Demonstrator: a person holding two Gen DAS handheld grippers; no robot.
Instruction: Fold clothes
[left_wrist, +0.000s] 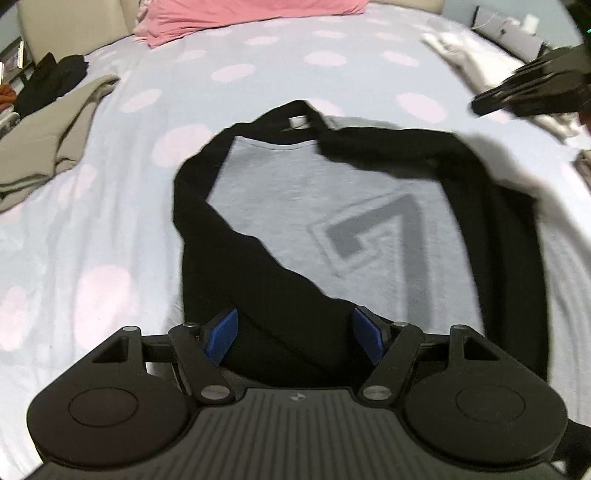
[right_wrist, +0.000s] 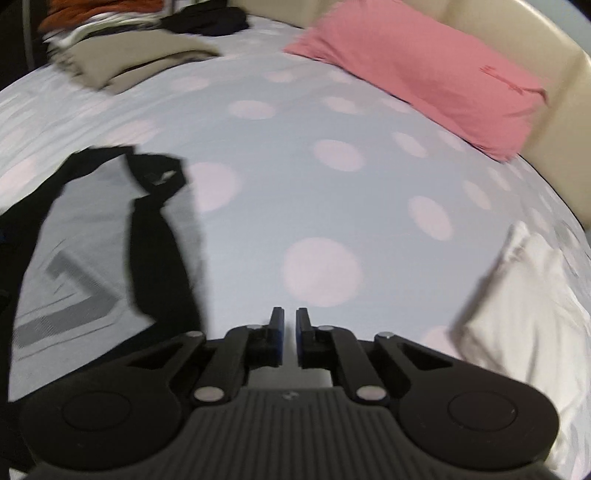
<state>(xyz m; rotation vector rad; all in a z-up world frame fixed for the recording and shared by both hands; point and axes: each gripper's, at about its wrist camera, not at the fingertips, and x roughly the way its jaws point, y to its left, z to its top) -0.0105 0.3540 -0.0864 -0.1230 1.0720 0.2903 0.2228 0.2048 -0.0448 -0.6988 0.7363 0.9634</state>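
Two claws: my left claw, spread wide, straddles the shirt's near black hem, collar lying straight ahead on the bed; my right claw, nearly closed and empty, hovers right of it.

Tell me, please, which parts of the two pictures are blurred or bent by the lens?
Left wrist view: the right gripper is smeared by motion, the grey and black shirt is slightly soft, and the left gripper is sharp. Right wrist view: the shirt's edge and the pink pillow are streaked; the fisheye lens makes the dotted bedsheet bulge like a dome.
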